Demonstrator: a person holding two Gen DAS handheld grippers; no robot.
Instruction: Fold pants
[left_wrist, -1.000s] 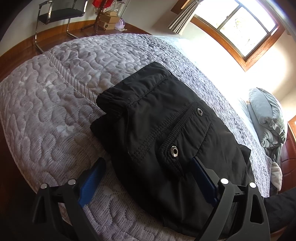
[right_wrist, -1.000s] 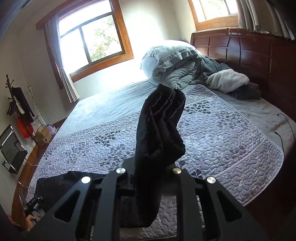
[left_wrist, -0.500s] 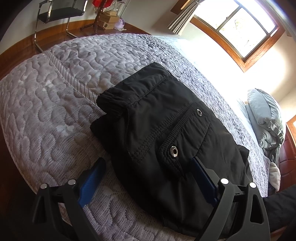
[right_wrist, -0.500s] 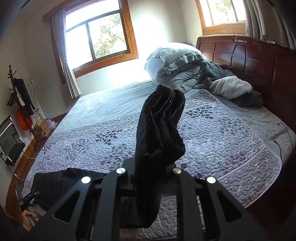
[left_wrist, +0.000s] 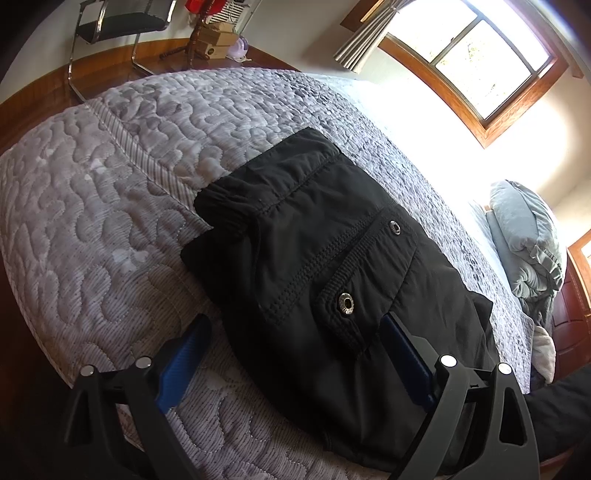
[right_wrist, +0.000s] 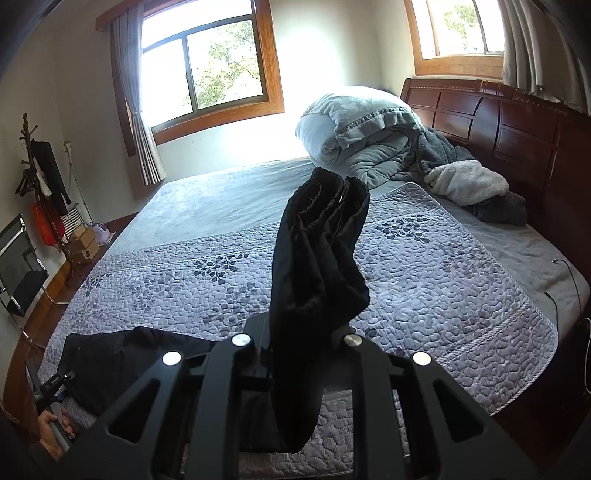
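Pants (right_wrist: 317, 258) stay clamped in right tool (right_wrist: 295, 334), seemingly shifted sideways; left tool (left_wrist: 295, 347) remains apart.

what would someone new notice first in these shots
The right hand-held gripper is shut on a bunch of black pants fabric that rears up before its camera. The waist end lies flat on the grey quilt, between the open left hand-held gripper fingers.

Black pants (left_wrist: 332, 280) lie on quilted bed; leg ends (right_wrist: 317, 254) bunched, raised.
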